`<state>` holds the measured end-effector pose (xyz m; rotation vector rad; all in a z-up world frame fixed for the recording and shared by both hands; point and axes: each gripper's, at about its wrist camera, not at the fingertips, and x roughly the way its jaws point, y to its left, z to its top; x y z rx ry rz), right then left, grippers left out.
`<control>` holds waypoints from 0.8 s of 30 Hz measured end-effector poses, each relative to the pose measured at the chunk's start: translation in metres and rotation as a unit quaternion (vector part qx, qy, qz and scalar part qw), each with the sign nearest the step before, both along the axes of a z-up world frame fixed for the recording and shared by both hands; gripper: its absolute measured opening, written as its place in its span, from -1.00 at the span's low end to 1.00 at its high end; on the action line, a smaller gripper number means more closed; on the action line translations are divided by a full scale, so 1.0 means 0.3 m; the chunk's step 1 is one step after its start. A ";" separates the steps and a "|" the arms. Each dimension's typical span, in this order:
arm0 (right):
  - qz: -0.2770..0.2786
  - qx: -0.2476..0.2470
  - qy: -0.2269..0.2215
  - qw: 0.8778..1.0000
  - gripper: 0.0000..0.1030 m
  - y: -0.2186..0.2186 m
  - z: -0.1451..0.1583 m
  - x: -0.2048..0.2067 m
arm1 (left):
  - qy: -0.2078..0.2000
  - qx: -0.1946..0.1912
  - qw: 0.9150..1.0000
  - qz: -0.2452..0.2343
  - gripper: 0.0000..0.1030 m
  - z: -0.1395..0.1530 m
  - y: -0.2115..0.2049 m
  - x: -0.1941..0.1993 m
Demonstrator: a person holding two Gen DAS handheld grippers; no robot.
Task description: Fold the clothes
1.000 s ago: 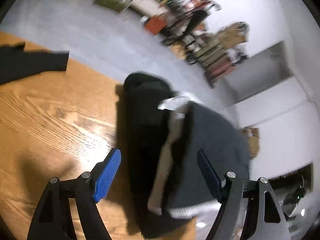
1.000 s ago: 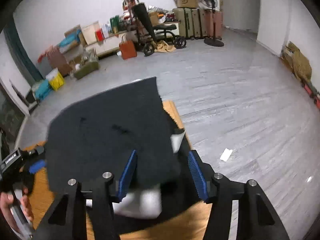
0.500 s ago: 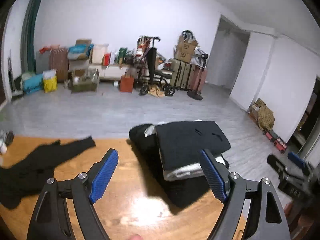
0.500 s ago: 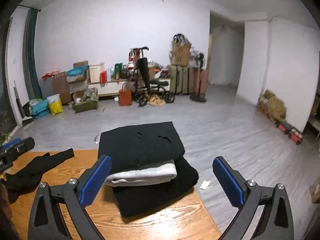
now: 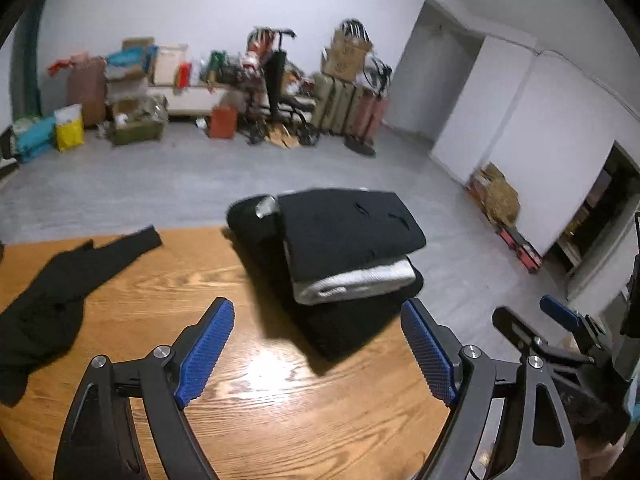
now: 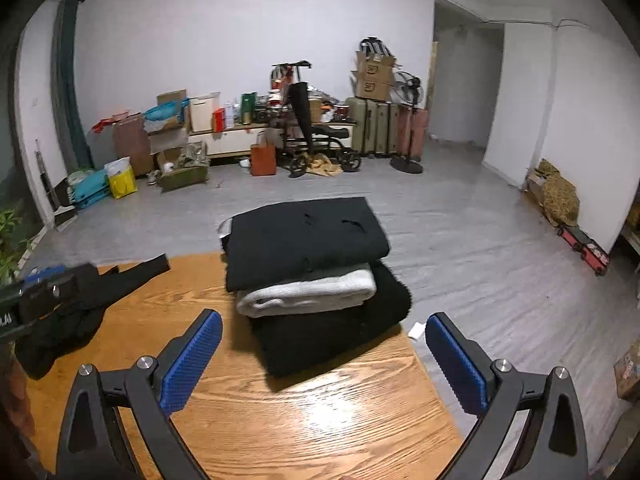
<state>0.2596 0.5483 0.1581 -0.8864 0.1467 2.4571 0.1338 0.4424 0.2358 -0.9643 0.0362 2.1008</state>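
Both grippers have pulled back from the folded stack (image 6: 316,280), which now sits released at the counter's (image 6: 320,420) far right corner. Left gripper (image 5: 320,354) and right gripper (image 6: 324,364) hover with jaws wide and empty. An unfolded black garment (image 5: 60,280) lies left, partly cut off.

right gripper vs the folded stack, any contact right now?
Apart. In the right wrist view the right gripper has open jaws, with bare table visible between the blue pads and the folded stack.
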 end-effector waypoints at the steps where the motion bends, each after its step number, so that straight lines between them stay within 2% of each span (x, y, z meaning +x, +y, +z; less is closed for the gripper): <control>1: -0.007 0.003 -0.008 1.000 1.00 0.014 0.003 -0.012 | 0.001 -0.009 1.000 0.001 0.66 0.001 0.019 -0.010; 6: -0.021 0.003 -0.031 0.999 1.00 0.080 0.026 -0.066 | 0.019 -0.054 0.998 -0.013 0.66 0.033 0.127 -0.039; 10: -0.021 -0.011 -0.036 0.999 1.00 0.133 0.049 -0.105 | 0.049 -0.078 0.996 -0.019 0.66 0.065 0.194 -0.037; 14: -0.018 -0.020 -0.035 0.999 1.00 0.167 0.059 -0.139 | 0.052 -0.073 0.996 -0.029 0.66 0.097 0.231 -0.037; 24: -0.012 -0.021 -0.047 0.999 1.00 0.198 0.041 -0.183 | 0.057 -0.101 0.992 -0.049 0.66 0.084 0.319 -0.009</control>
